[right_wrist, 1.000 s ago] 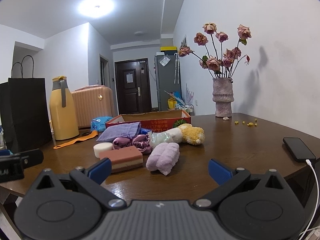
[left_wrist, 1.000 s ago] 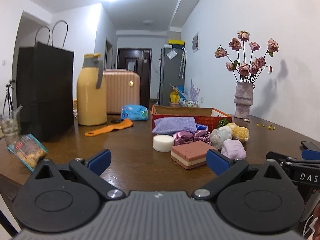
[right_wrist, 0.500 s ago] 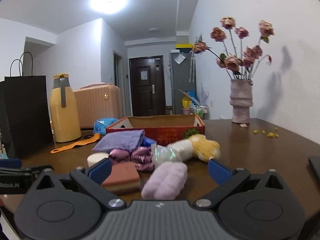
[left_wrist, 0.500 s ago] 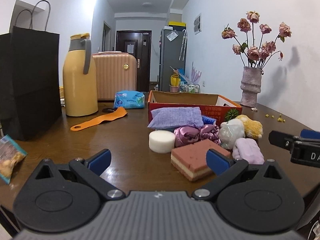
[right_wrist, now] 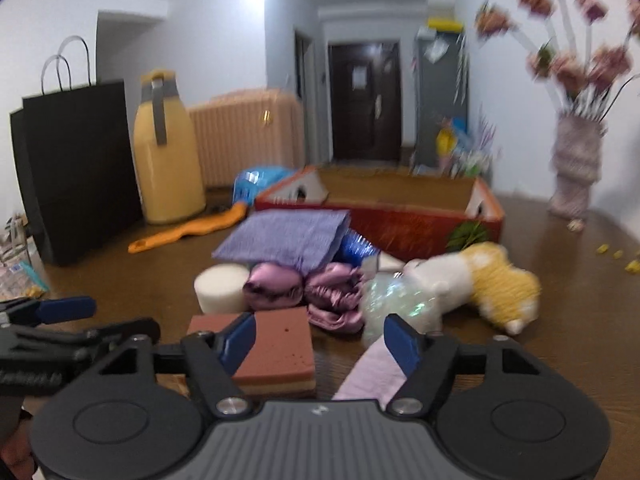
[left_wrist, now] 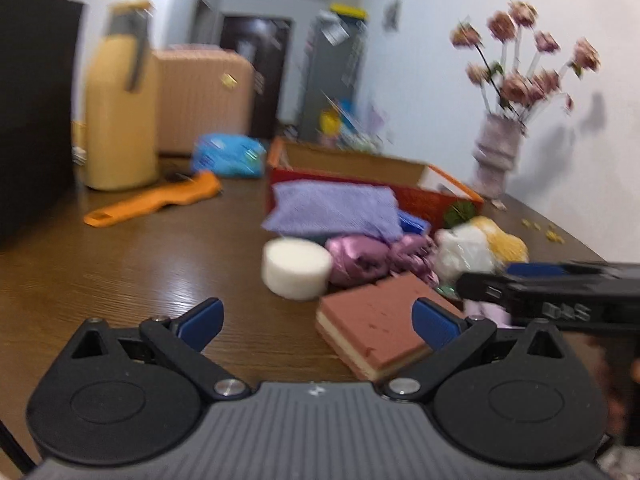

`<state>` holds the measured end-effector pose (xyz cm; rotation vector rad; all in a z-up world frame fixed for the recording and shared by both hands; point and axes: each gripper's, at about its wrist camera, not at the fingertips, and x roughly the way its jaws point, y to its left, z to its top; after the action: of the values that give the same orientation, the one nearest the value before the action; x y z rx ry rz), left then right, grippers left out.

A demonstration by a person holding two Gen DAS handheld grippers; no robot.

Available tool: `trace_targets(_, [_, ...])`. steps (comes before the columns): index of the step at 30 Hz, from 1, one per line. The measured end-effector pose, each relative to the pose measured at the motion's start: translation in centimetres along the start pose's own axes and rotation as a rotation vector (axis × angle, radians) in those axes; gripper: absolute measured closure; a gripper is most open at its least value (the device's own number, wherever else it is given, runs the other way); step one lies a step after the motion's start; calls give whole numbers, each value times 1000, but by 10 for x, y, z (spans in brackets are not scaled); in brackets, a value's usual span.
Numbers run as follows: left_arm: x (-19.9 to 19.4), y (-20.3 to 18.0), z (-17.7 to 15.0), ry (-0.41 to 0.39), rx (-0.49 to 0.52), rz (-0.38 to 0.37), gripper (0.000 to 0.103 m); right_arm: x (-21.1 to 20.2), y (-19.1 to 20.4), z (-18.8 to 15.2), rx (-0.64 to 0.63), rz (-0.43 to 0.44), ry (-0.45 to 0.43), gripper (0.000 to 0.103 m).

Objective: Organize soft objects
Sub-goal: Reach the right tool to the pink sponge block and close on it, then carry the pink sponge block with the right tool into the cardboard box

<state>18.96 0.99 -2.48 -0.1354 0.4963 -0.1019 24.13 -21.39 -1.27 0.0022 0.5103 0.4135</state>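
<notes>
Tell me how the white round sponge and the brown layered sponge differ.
The white round sponge is a short cylinder of one plain colour; the brown layered sponge is a flat rectangular block with a brown top over paler layers. The white one sits farther back, beside the pink satin scrunchies; the brown one lies nearest the right gripper, partly between its open fingers. Both rest on the wooden table, ungrasped.

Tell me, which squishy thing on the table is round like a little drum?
The white foam cylinder beside the shiny pink scrunchies. It is short and round with a flat top; the brown layered sponge is a flat block and the yellow-and-white plush toy is lumpy.
</notes>
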Motion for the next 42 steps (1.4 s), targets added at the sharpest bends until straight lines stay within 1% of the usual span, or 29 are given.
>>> trace_targets(1, [5, 1, 2, 27, -8, -10, 0, 8, -2, 2, 20, 21, 15, 25])
trace_targets(2, [12, 1, 5, 64, -17, -12, 0, 17, -3, 5, 38, 34, 43, 15])
trace_targets(3, [17, 1, 7, 93, -26, -13, 0, 25, -4, 7, 48, 46, 75, 12])
trace_targets(6, [33, 6, 11, 191, -83, -49, 0, 42, -9, 15, 68, 68, 141, 11])
trace_targets(7, [36, 8, 10, 205, -90, -67, 0, 46, -12, 17, 83, 79, 167, 8])
trace_targets(9, [39, 10, 10, 220, -106, -59, 0, 52, -18, 22, 107, 120, 219, 0])
trace_targets(12, [43, 12, 10, 222, -116, -71, 0, 65, -19, 29, 88, 172, 309, 0])
trace_targets(14, [45, 13, 10, 227, -129, -81, 1, 76, -16, 30, 60, 186, 363, 0])
trace_targets(16, [48, 14, 9, 246, -144, -98, 11, 83, -17, 30, 57, 186, 405, 0])
trace_targets(17, [49, 15, 8, 254, -159, -110, 14, 84, -18, 29, 58, 184, 404, 0])
trace_targets(19, [50, 17, 7, 265, -185, -147, 27, 83, -19, 29, 57, 195, 386, 0])
trace_targets(20, [50, 18, 7, 266, -190, -162, 31, 82, -20, 28, 60, 195, 379, 0])
trace_targets(21, [51, 20, 7, 266, -197, -173, 39, 80, -20, 27, 66, 174, 375, 2])
trace_targets(22, [51, 23, 7, 262, -205, -180, 44, 79, -20, 26, 68, 147, 375, 11])
trace_targets(23, [51, 24, 7, 259, -212, -187, 47, 79, -20, 26, 68, 127, 373, 18])
trace_targets(24, [51, 27, 8, 255, -219, -193, 53, 78, -20, 26, 80, 125, 369, 18])
trace_targets(25, [50, 29, 9, 248, -225, -194, 58, 78, -21, 27, 95, 136, 373, 27])
trace_targets(26, [50, 32, 11, 241, -227, -194, 61, 77, -21, 27, 115, 177, 374, 35])
trace_targets(27, [50, 34, 12, 237, -231, -193, 66, 78, -22, 28, 140, 207, 378, 50])
trace_targets(28, [49, 37, 13, 234, -242, -195, 69, 78, -23, 28, 169, 230, 386, 56])
trace_targets(30, [50, 42, 16, 233, -266, -227, 69, 76, -20, 26, 173, 238, 386, 56])
trace_targets(34, [56, 47, 22, 256, -286, -252, 69, 73, -20, 22, 222, 225, 378, 54])
trace_targets(36, [60, 47, 22, 279, -289, -259, 75, 73, -21, 22, 249, 234, 383, 51])
trace_targets(37, [61, 47, 22, 281, -289, -249, 77, 71, -22, 22, 255, 240, 381, 48])
trace_targets(38, [62, 47, 21, 281, -288, -250, 78, 69, -23, 22, 261, 250, 375, 46])
trace_targets(40, [62, 48, 21, 287, -293, -258, 79, 66, -27, 22, 275, 250, 368, 46])
trace_targets(42, [62, 47, 21, 290, -286, -259, 79, 64, -29, 21, 274, 234, 372, 48])
